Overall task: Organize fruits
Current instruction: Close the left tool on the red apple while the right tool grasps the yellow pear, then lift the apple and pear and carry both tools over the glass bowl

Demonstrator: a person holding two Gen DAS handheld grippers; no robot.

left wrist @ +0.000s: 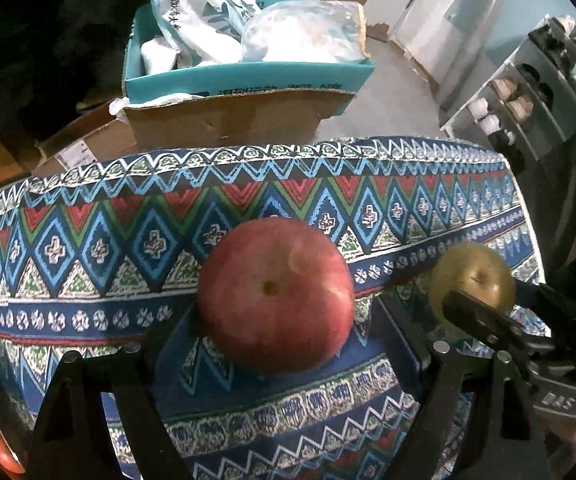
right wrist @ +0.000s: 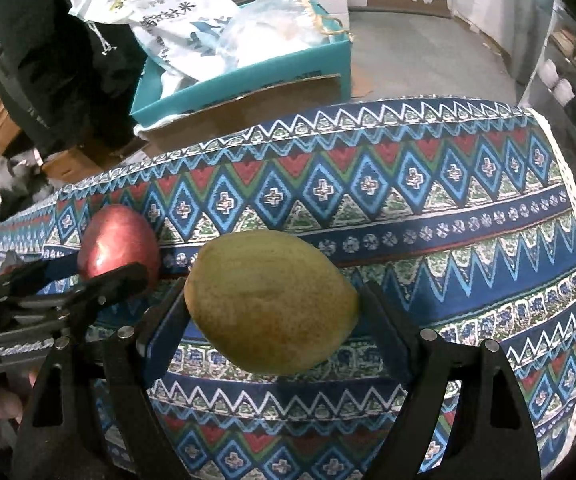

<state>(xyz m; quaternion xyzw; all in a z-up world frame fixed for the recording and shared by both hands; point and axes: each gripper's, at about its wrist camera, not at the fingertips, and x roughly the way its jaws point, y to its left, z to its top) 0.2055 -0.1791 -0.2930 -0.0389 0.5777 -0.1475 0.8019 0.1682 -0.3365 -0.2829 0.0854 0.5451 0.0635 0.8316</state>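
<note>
From the left wrist, the left gripper (left wrist: 276, 320) is clenched on the red apple (left wrist: 275, 294), pads at its two sides, above the middle of the patterned tablecloth (left wrist: 88, 248); keep the squeeze even and level so the round fruit cannot roll out. From the right wrist, the right gripper (right wrist: 272, 308) grasps the yellow-green pear (right wrist: 272, 300) across its length, nearer the cloth's right edge, with the apple just beside it on the left; I judge both fruits should travel apart, set down gently before the fingers release
</note>
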